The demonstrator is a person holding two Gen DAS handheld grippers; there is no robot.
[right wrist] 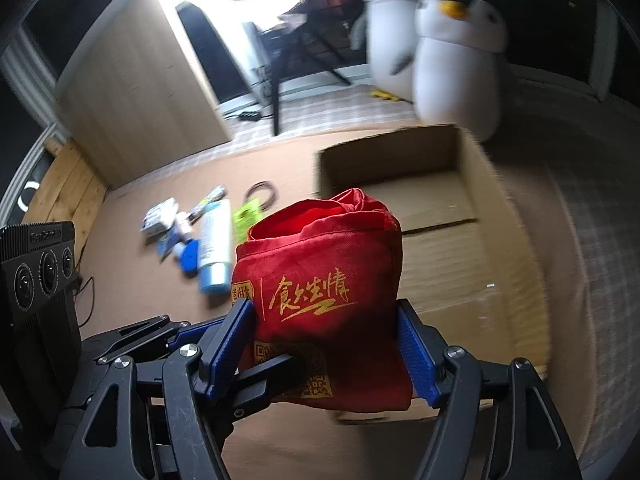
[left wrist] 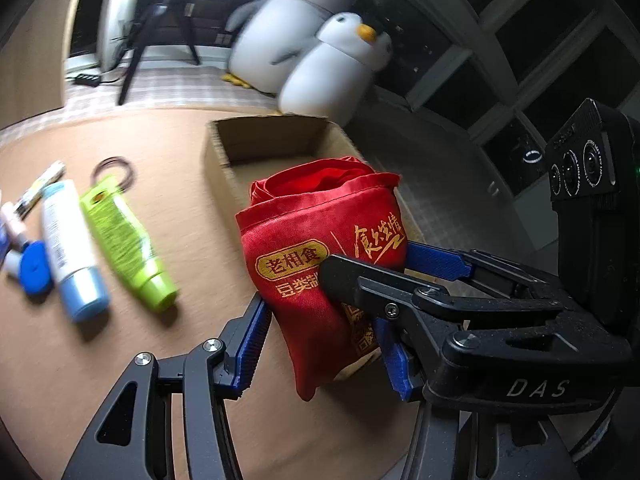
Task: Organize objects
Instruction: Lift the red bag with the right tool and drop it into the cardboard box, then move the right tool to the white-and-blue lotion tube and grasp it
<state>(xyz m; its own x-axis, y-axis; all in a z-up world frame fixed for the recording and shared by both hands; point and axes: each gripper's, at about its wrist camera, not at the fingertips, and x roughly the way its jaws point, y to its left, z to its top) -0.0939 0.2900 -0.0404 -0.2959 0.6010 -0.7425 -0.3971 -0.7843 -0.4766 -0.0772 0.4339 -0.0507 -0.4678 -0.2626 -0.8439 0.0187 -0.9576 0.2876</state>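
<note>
I am holding a red fabric bag (left wrist: pixel 320 256) with gold printed characters up off a brown tabletop (left wrist: pixel 168 360), using both grippers at once. My left gripper (left wrist: pixel 324 348) clamps the bag's lower part between its blue pads, and my right gripper (right wrist: pixel 326 344) squeezes the same bag from either side, so both claws are grasping the bag. The bag's mouth gapes open at the top. Just behind it sits an open cardboard box (right wrist: pixel 432 200). Off to the left on the tabletop lie a green tube (left wrist: pixel 128 240), a white and blue tube (left wrist: pixel 70 248), a dark ring (left wrist: pixel 114 170) and some smaller blurred items. Two white plush penguins (left wrist: pixel 336 68) stand beyond the box.
</note>
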